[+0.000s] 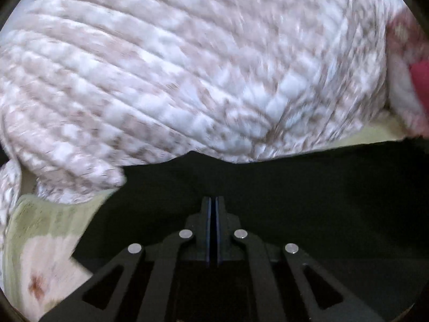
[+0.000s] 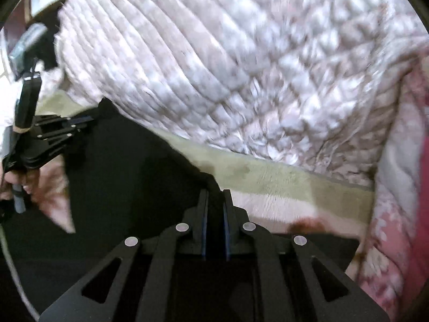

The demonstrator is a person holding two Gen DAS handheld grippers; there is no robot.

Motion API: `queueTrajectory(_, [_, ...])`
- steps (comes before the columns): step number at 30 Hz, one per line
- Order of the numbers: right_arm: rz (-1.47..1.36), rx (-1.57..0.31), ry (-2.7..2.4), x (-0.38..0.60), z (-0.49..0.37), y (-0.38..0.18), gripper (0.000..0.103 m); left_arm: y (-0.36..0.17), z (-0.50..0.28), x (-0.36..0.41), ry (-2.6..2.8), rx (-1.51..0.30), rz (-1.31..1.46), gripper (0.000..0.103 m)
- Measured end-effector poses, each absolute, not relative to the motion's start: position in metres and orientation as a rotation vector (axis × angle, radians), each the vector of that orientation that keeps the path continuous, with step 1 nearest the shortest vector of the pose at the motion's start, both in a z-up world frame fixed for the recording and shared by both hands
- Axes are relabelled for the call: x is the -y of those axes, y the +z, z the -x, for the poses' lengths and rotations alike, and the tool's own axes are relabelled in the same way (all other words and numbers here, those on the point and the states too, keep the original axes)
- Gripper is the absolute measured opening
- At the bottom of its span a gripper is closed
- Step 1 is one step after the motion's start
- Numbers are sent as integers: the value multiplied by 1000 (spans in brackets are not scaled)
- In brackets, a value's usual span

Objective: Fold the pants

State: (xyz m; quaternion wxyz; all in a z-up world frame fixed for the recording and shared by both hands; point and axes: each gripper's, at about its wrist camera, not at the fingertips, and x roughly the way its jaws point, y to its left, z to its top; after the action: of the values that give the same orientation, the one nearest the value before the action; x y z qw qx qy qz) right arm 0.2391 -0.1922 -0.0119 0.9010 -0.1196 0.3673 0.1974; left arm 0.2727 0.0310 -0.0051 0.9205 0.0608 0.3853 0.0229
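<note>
Up close in the left wrist view, the left gripper (image 1: 213, 201) has its fingers pressed nearly together, and the black pants (image 1: 295, 201) spread dark beneath and around them; whether cloth is pinched in that slit cannot be told, since black lies on black. Behind the pants rises a quilted white and beige blanket (image 1: 174, 67), blurred, with a pale green bedspread (image 1: 48, 220) showing at lower left and a pink cloth (image 1: 418, 80) at the right edge. From the right wrist view, the right gripper (image 2: 214, 196) is clenched on a fold of the pants (image 2: 120, 174), dark cloth filling the narrow gap between its fingers. At far left the left gripper (image 2: 88, 120) reaches onto the same garment. The blanket (image 2: 214, 67) fills the top, the bedspread (image 2: 281, 185) lies just beyond the fingers, and the pink cloth (image 2: 396, 214) hangs at right.
</note>
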Motion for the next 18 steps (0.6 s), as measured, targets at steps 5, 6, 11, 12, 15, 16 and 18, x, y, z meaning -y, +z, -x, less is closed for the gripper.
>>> queueTrajectory(5, [202, -699, 431, 194, -152, 11, 8, 39, -192, -44, 17, -700, -45, 4])
queueTrajectory(6, [195, -699, 432, 195, -131, 10, 8, 45, -172, -46, 11, -687, -30, 4])
queueTrajectory(11, [115, -797, 425, 196, -48, -28, 8, 37, -97, -56, -24, -711, 63, 4])
queueTrajectory(12, [87, -831, 422, 197, -37, -40, 8, 33, -82, -57, -29, -722, 78, 4])
queueTrajectory(15, [17, -948, 385, 205, -18, -81, 10, 4, -45, -52, -42, -810, 108, 4])
queueTrajectory(16, [-3, -980, 371, 207, -16, -90, 10, -5, -37, -51, -42, -837, 110, 4])
queueTrajectory(18, [-60, -999, 364, 211, -10, -98, 15, -20, -25, -54, -30, -892, 116, 4])
